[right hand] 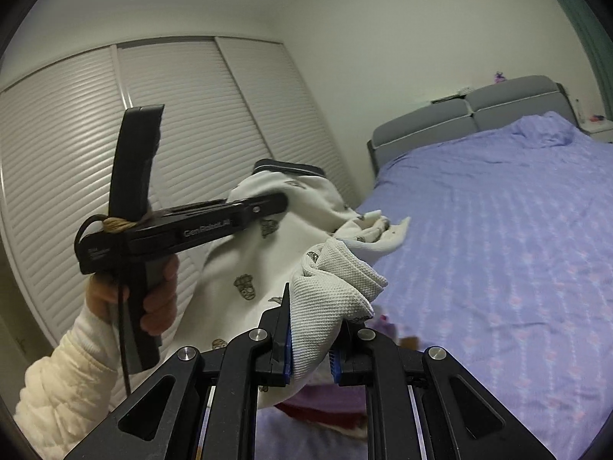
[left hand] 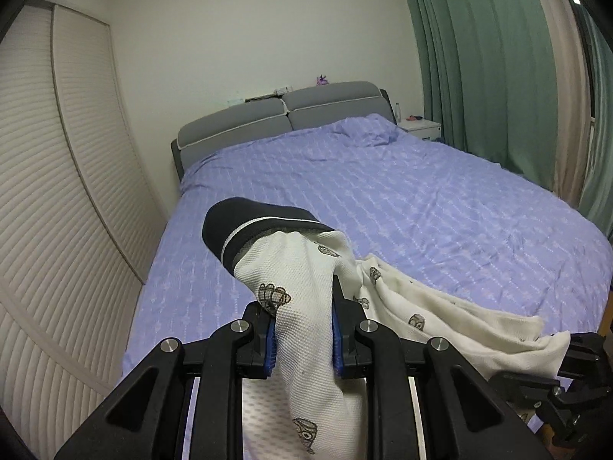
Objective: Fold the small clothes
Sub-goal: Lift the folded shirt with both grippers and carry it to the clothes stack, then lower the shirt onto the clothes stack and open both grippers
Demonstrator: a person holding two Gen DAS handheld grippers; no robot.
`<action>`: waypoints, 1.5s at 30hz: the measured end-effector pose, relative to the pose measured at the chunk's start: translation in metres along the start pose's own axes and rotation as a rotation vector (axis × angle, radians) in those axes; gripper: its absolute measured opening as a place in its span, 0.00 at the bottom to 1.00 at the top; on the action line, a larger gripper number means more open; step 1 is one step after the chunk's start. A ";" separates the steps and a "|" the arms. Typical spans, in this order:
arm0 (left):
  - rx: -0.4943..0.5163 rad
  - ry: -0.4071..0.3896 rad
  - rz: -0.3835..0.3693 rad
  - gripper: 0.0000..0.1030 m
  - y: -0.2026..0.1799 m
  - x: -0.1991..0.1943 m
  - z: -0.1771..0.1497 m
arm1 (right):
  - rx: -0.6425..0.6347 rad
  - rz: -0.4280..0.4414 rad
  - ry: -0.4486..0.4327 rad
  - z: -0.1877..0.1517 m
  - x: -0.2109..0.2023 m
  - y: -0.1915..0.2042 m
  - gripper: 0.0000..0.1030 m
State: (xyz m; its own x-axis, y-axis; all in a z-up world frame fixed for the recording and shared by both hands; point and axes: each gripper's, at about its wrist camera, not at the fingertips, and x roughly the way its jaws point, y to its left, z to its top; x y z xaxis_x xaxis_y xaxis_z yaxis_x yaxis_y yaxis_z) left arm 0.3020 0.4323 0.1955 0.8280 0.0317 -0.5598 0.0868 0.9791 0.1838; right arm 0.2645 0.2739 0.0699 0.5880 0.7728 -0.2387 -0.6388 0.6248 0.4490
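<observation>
Left wrist view, left to right: louvred wardrobe doors (left hand: 57,191) in off-white fill the left side; a bed (left hand: 383,199) under a lilac patterned cover stands centre, its grey padded headboard (left hand: 279,115) against the pale wall; a white nightstand (left hand: 421,128) sits beside it; green curtains (left hand: 479,57) hang at right. Small items on the headboard ledge and nightstand are too small to identify.

The left gripper (left hand: 302,339) is clamped on the white waffle-knit garment (left hand: 306,276), printed with small cartoon figures and edged by a dark band with a white stripe. The garment is held up above the bed's near end and trails rightward to the right gripper (left hand: 574,375), seen at the frame edge.

Right wrist view: the right gripper (right hand: 310,352) pinches a bunched fold of the same garment between blue pads. The left gripper's body (right hand: 184,230) carries the lettering "GenRobot.AI"; a smaller label at its rear is illegible. A hand (right hand: 153,299) in a cream quilted sleeve grips its handle.
</observation>
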 end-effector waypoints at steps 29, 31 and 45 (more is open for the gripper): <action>-0.148 0.004 0.186 0.76 0.047 -0.022 -0.099 | 0.134 -0.008 0.083 -0.056 0.066 0.006 0.39; -0.144 -0.001 0.162 0.76 0.031 -0.032 -0.119 | 0.155 -0.005 0.075 -0.056 0.063 0.003 0.40; -0.270 0.073 0.231 0.77 0.031 -0.034 -0.162 | 0.240 -0.150 0.094 -0.076 0.032 -0.031 0.50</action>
State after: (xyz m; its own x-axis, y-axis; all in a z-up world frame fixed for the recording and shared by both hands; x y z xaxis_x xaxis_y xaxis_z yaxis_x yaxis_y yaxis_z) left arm 0.1873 0.4944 0.0892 0.7659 0.2635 -0.5865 -0.2557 0.9618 0.0982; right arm 0.2654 0.2873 -0.0167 0.6115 0.6877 -0.3913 -0.4060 0.6972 0.5909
